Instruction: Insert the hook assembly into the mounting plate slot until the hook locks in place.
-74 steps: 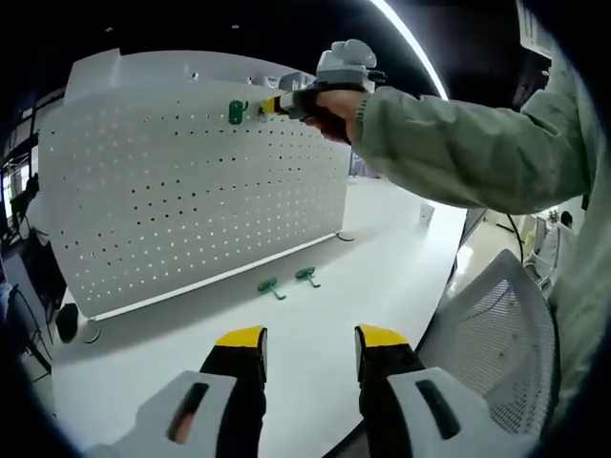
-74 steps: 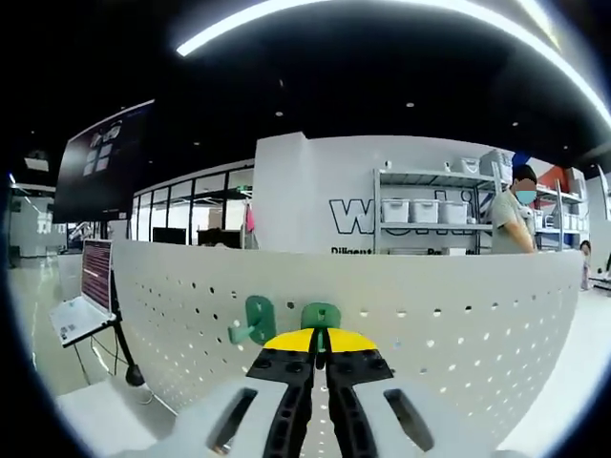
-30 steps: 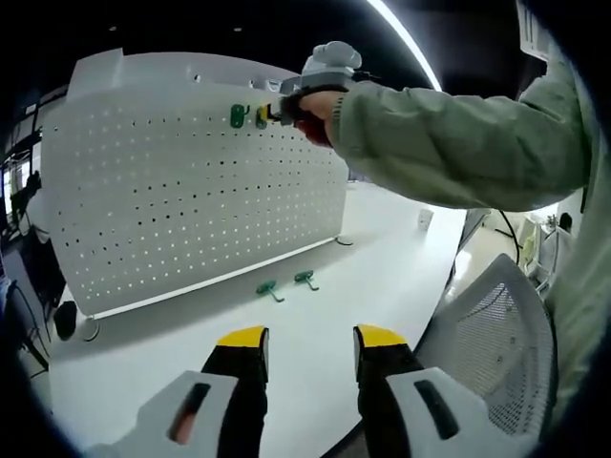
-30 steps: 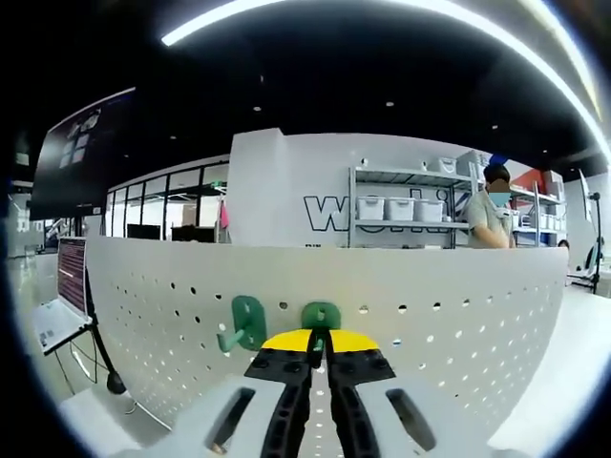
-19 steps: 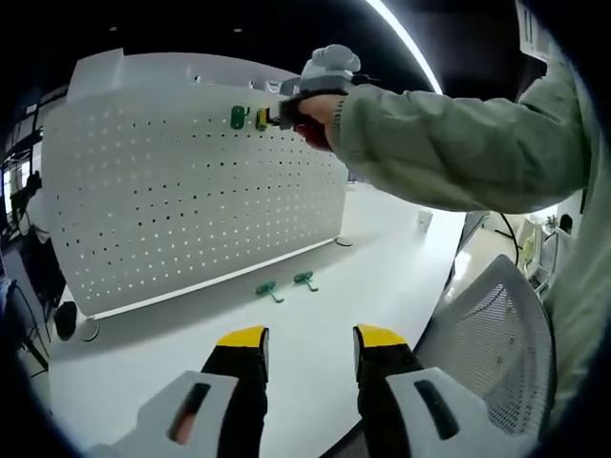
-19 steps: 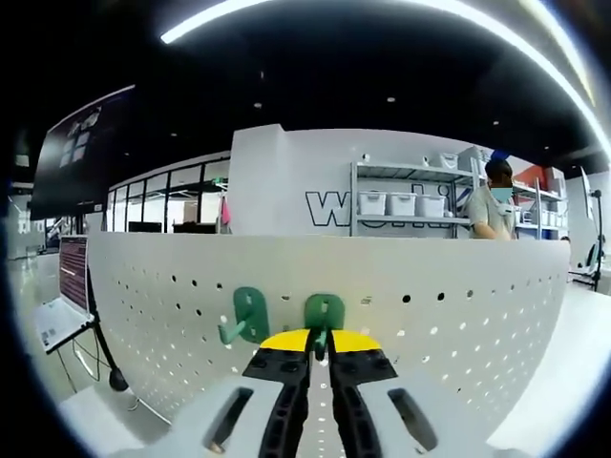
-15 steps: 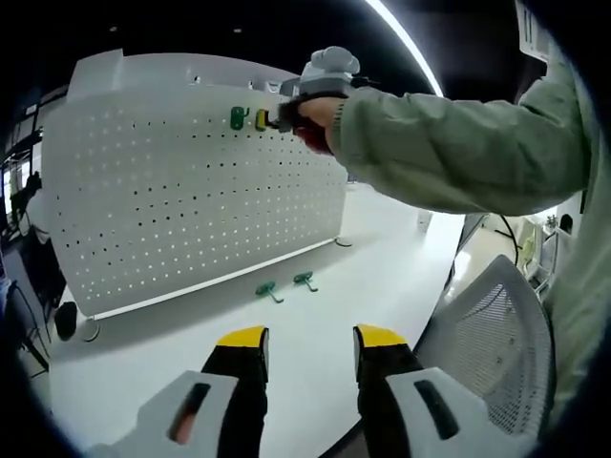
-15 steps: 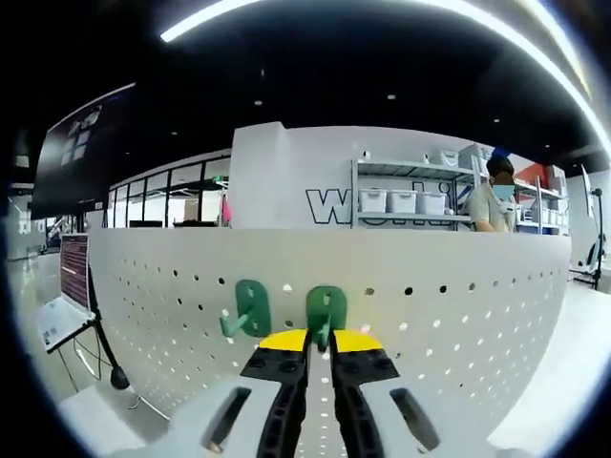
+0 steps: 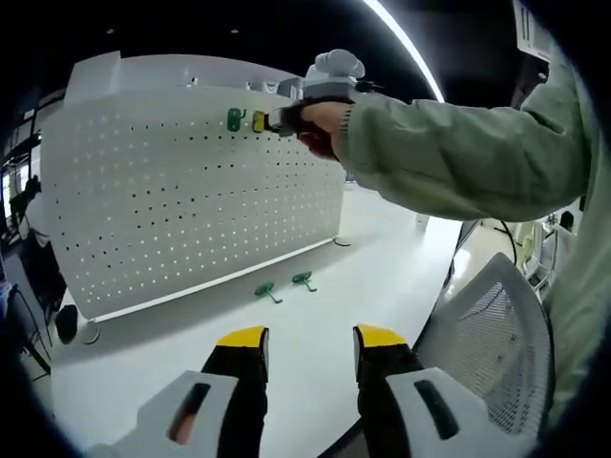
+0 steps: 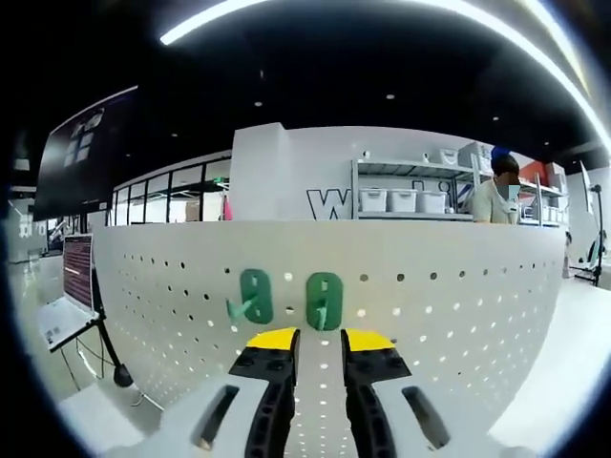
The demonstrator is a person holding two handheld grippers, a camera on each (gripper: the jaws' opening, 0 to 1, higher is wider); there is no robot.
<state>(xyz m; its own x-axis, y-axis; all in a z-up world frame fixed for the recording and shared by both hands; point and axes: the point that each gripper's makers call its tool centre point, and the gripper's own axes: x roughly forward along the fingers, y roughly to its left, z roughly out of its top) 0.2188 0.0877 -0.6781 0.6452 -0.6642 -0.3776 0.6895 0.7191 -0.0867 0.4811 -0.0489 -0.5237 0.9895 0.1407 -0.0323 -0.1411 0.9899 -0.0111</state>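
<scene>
Two green plastic hooks hang side by side near the top edge of the tall white board full of little holes (image 10: 458,315): a left green hook (image 10: 254,297) and a right green hook (image 10: 325,301). Two more small green hooks (image 9: 282,283) lie on the white table (image 9: 382,286), just in front of the board's bottom edge.

The right gripper (image 10: 320,343) has its yellow-tipped jaws apart with a gap between them. They hold nothing and sit just below the right hook. The left gripper (image 9: 307,345) hangs low over the table, jaws wide and empty. The table has lots of bare room around it. A grey mesh chair (image 9: 496,334) stands at the table's near edge.
</scene>
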